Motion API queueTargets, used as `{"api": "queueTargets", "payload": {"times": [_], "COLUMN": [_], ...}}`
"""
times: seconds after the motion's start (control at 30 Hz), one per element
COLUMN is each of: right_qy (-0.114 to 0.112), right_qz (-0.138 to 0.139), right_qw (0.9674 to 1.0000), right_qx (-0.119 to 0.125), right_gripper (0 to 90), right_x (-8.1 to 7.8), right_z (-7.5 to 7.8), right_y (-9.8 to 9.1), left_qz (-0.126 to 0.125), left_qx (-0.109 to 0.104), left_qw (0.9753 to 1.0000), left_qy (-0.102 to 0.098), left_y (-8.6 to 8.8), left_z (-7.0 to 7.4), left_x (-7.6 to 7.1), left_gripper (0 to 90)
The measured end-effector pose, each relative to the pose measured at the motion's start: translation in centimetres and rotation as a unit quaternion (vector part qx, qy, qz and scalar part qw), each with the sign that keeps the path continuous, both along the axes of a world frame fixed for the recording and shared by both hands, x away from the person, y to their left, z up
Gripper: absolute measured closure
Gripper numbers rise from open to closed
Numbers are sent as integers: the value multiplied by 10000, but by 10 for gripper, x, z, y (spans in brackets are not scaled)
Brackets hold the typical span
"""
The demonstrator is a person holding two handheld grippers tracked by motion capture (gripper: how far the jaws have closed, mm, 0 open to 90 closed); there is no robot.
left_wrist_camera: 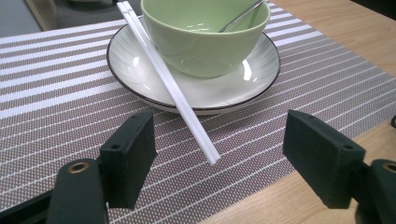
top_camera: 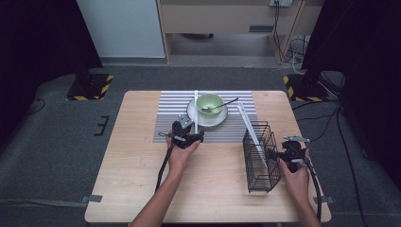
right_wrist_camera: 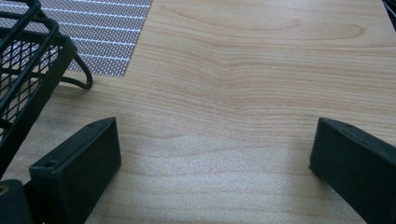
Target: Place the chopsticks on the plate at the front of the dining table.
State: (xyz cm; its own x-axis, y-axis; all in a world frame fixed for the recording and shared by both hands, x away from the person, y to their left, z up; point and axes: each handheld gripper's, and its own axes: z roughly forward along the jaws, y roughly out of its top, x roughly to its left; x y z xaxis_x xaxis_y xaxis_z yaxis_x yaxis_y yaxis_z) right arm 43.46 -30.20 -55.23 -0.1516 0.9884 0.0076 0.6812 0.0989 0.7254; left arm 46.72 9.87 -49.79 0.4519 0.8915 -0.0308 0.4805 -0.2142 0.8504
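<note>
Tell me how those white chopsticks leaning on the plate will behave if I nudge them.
The chopsticks look thin, smooth and stiff, so they would probably slide rather than bend. They rest across the rim of the plate against the green bowl, their near ends over the striped mat, so a push could tip them off or split the pair.

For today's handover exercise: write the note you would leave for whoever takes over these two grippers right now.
Left gripper: open, holding nothing, just in front of the white chopsticks.
Right gripper: open, empty, over bare table beside the black wire basket.
Things: those chopsticks lean on the plate's rim beside the green bowl, their near tips over the striped mat. A spoon sits in the bowl. Another white pair stands slanted in the basket.
Done: one pair appears set at the plate.
Left: probably the pair in the basket.
</note>
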Motion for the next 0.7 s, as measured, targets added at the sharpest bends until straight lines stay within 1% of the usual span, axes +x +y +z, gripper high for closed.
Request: {"api": "queueTargets", "payload": {"times": [0.27,0.37,0.47,0.53,0.63,0.7], "right_qy": [1,0,1,1,-1,0], "right_qz": [-1,-2,-2,-1,-1,-1], "right_qw": [10000,10000,10000,10000,10000,10000], "right_qx": [2,1,2,2,0,0], "right_gripper": [19,19,19,19,19,19], "right_x": [0,0,0,0,0,0], "right_z": [0,0,0,0,0,0], "right_y": [0,0,0,0,0,0], "left_qz": [-175,-255,-432,-508,-554,-585], "left_qx": [-43,-16,89,98,80,46], "left_qw": [9998,9997,9990,9986,9984,9983], "left_qy": [-1,-9,-59,-60,-28,28], "left_y": [2,4,4,6,11,14], "left_z": [11,14,17,19,22,23], "left_x": [-4,-5,-7,-9,-11,-12], "left_gripper": [171,149,117,102,87,75]}}
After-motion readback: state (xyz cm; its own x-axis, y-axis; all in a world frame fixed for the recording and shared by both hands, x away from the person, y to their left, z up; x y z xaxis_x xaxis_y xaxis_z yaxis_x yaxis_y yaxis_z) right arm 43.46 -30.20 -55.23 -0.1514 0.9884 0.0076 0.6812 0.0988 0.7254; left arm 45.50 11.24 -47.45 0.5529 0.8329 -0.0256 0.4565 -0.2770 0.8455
